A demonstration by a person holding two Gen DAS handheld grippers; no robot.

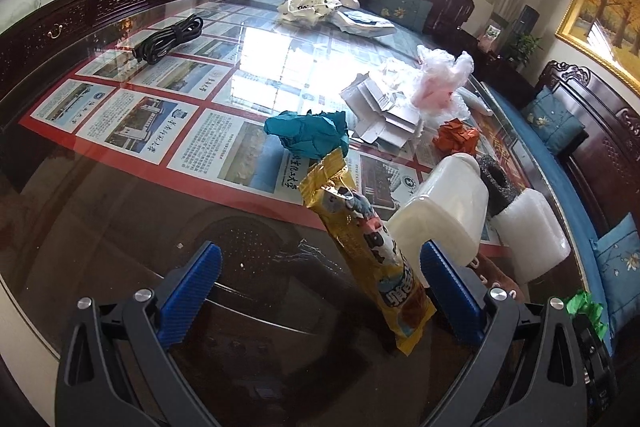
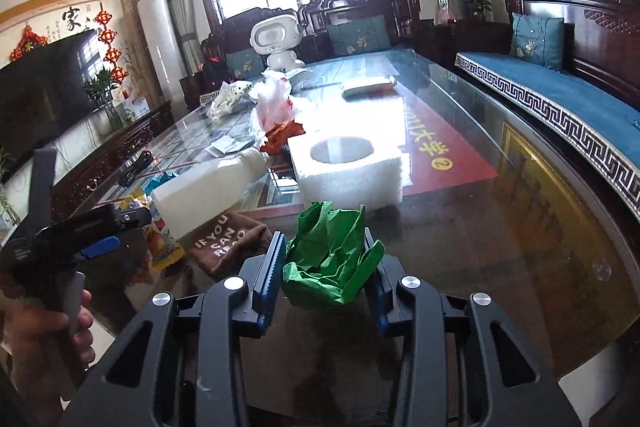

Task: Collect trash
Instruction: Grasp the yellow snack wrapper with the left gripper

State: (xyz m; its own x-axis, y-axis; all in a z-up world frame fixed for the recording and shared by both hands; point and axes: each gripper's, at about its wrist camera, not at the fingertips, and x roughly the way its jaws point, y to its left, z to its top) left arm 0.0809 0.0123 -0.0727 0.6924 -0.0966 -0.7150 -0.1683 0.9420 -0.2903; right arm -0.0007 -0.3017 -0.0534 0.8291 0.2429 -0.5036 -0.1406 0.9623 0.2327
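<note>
Two tools are at work here, and only one is free. The left tool stands wide open over the near edge of the glass-topped bench, holding nothing. A yellow snack wrapper lies flat on the glass in the gap between its blue pads, closer to the right-hand pad. The wrapper's long axis runs nearly straight away from the tool, leaning a little left at its far, torn end. So the pads stand on either side of its narrow width, which suits a pinch across it. I judge the tool needs only to drop and shift slightly right before closing.

Just beyond the wrapper's far end sits a crumpled teal paper ball. A white plastic bottle lies on its side right of the wrapper, near enough to be nudged by the right pad.

The right tool is closed partway on a crumpled green paper wad, both pads pressing its sides, held above the bench. It is occupied, so the wrapper falls to the left tool. Farther out lie a white foam block and a brown cloth.
</note>
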